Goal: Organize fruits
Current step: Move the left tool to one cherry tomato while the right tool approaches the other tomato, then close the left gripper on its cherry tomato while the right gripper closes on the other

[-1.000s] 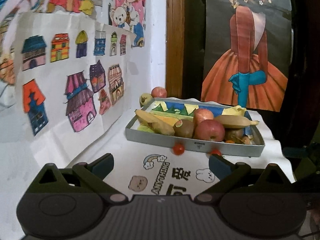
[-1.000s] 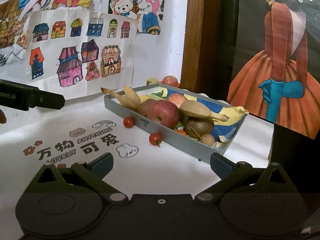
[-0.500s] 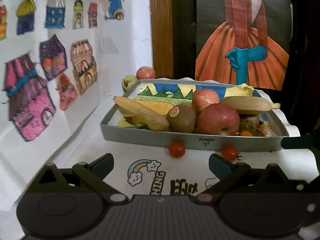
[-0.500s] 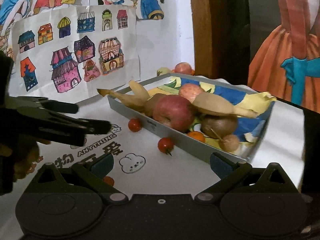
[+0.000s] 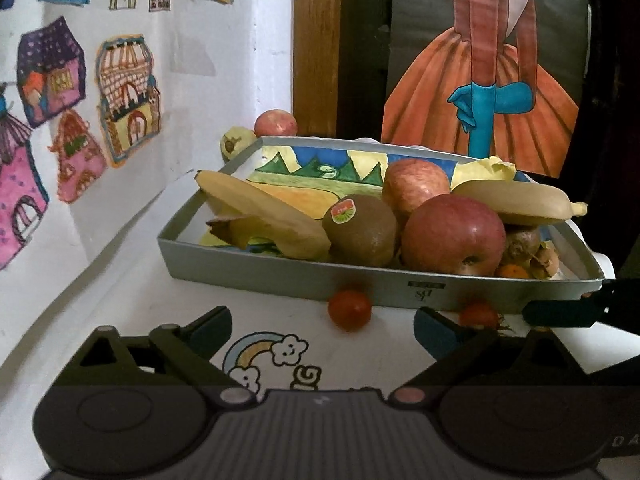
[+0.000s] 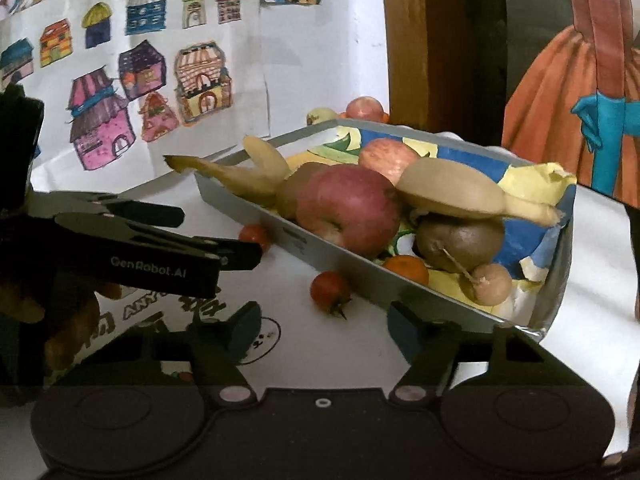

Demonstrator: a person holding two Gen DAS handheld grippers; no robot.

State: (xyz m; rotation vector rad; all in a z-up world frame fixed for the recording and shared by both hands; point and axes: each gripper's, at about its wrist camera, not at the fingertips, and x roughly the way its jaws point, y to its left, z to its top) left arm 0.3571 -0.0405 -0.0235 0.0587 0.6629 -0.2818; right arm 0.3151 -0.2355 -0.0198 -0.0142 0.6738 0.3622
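A grey tray (image 5: 280,276) (image 6: 256,212) holds bananas (image 5: 256,212), a kiwi (image 5: 362,230), red apples (image 5: 452,236) (image 6: 348,208) and smaller fruit. Two cherry tomatoes lie on the white table against the tray's front wall: one (image 5: 349,310) (image 6: 254,236) straight ahead of my open left gripper (image 5: 322,326), the other (image 5: 478,314) (image 6: 330,290) just ahead of my open right gripper (image 6: 324,326). Neither gripper holds anything. In the right wrist view the left gripper (image 6: 216,236) reaches in from the left, its tips by the far tomato.
A red apple (image 5: 276,122) and a pale fruit (image 5: 236,142) sit behind the tray by the wall. Drawings of houses (image 5: 124,100) hang on the white wall at left. A wooden frame (image 5: 316,48) and a dress picture (image 5: 480,80) stand behind.
Both grippers have moved forward toward the tray and the two tomatoes. The left gripper has come further into the right wrist view. Both stay open.
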